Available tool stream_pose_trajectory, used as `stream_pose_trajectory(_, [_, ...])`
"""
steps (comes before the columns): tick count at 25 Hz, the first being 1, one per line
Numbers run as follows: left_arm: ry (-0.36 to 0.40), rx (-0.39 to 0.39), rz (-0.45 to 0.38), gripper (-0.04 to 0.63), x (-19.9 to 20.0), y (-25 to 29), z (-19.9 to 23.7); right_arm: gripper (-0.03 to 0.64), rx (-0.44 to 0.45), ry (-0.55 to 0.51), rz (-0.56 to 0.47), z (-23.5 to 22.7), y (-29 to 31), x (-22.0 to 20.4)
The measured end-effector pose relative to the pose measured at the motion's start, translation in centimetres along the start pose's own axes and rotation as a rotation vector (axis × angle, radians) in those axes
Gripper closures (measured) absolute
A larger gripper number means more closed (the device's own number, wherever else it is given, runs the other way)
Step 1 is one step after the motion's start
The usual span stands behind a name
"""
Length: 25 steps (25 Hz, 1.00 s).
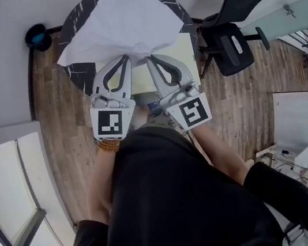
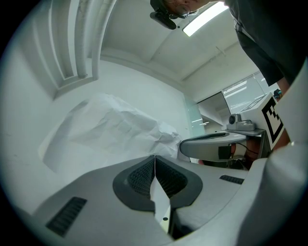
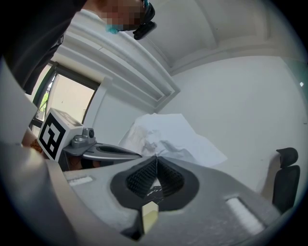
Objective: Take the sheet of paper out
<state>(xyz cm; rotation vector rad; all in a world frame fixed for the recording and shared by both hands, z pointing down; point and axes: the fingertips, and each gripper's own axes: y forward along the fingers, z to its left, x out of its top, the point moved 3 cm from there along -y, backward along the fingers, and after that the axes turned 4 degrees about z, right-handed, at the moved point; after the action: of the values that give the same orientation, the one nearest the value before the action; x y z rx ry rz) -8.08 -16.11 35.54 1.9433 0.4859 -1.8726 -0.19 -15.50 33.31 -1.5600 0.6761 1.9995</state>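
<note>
A large white crumpled sheet of paper (image 1: 119, 20) is held up over the round black marble table (image 1: 74, 16). My left gripper (image 1: 127, 57) and right gripper (image 1: 148, 58) stand side by side, both shut on the sheet's near edge. In the left gripper view the jaws (image 2: 154, 159) pinch the paper (image 2: 110, 129), which spreads away to the left, and a strip of it shows between the pads. The right gripper view shows the jaws (image 3: 155, 158) closed on the paper (image 3: 168, 134) too. The sheet hides most of the table top.
A pale yellow folder (image 1: 184, 50) lies on the table under the sheet. A black office chair (image 1: 231, 25) stands to the right on the wood floor. A dark bin (image 1: 38, 37) sits at the left wall. The person's dark clothing fills the lower head view.
</note>
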Motion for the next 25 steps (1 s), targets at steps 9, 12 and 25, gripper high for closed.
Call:
stream_pose_trajectory(9, [0.002, -0.041, 0.008, 0.584, -0.4, 1.4, -1.1, 0.618, 0.006, 0.015, 0.028, -0.8, -0.7, -1.1])
stream_pose_trajectory(12, [0.005, -0.054, 0.006, 0.584, -0.4, 1.7, -1.4, 0.617, 0.000, 0.021, 0.030, -1.0, -0.9, -1.2])
stream_pose_trajectory(25, [0.010, -0.052, 0.018, 0.584, -0.7, 1.7, -0.7, 0.617, 0.027, 0.023, 0.030, -0.4, 0.1, -1.4])
